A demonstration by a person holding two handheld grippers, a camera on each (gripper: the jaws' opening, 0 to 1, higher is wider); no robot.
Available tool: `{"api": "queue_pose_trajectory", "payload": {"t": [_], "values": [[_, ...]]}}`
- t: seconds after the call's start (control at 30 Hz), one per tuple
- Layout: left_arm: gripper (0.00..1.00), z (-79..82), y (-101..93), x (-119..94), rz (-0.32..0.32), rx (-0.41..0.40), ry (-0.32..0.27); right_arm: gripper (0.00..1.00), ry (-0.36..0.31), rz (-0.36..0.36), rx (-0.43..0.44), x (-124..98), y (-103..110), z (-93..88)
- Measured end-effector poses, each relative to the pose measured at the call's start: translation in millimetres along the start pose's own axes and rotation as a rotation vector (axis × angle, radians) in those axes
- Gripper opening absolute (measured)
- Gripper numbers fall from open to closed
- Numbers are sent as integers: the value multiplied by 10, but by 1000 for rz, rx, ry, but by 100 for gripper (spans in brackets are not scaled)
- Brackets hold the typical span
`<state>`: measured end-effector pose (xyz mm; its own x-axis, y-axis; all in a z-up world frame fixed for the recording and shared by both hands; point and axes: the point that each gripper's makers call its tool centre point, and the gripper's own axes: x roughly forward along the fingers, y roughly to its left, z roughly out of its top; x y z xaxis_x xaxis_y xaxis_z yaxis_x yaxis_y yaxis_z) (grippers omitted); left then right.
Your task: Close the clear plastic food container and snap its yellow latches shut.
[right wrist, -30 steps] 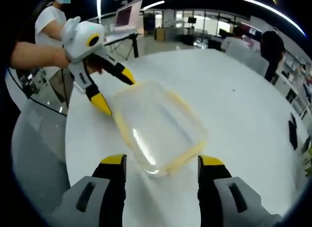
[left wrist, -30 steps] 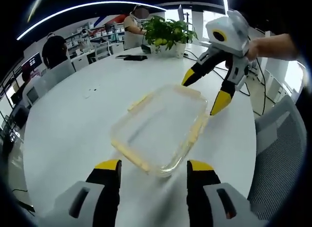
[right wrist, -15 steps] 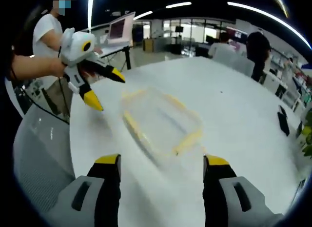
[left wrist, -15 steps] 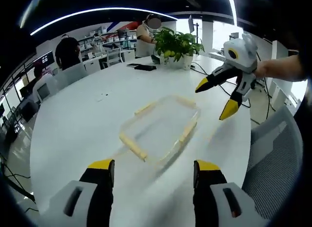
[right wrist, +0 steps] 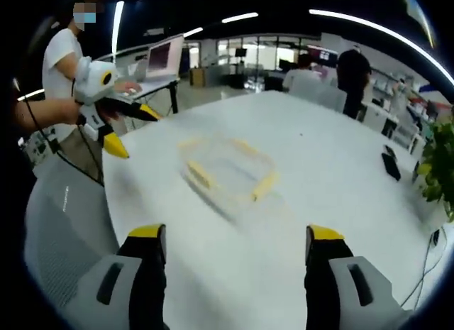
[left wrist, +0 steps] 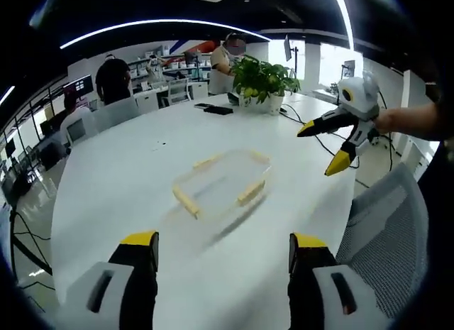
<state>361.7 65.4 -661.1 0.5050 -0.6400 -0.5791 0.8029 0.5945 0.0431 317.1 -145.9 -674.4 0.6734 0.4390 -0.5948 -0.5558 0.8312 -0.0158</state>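
A smooth white round table [left wrist: 120, 202] fills an open office; nearest, the left gripper [left wrist: 221, 250] and right gripper [right wrist: 235, 239] hang released, yellow-tipped jaws spread wide, grasping nothing; mid-table lies the clear rectangular container [left wrist: 222, 182], closed, yellow latches [left wrist: 186, 201] along its edges; beyond, a leafy potted plant [left wrist: 264, 76] and standing people.

A: Was any text, label, brand or number legible in either view?

B: None could be read. A laptop screen [right wrist: 159, 57] in the upper left of the right gripper view glowed, but its contents were too small and blurred. Wall monitors [left wrist: 80, 85] in the upper left of the left gripper view likewise showed nothing readable.
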Motion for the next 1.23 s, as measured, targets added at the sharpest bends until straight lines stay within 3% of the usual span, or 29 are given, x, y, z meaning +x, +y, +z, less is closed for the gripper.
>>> {"api": "queue_pose_trajectory", "payload": {"t": [0.47,0.73,1.23], "values": [[86,-34,-173,-287,19,-7,-23,91,-21,-34,23,-324,97,-106],[99,-28,-190,-348,28,-13,-53,98,-34,-27,42,-346,114,-122],[99,-69,-149,-371,39,-27,-49,99,-39,-18,31,-353,123,-81]]}}
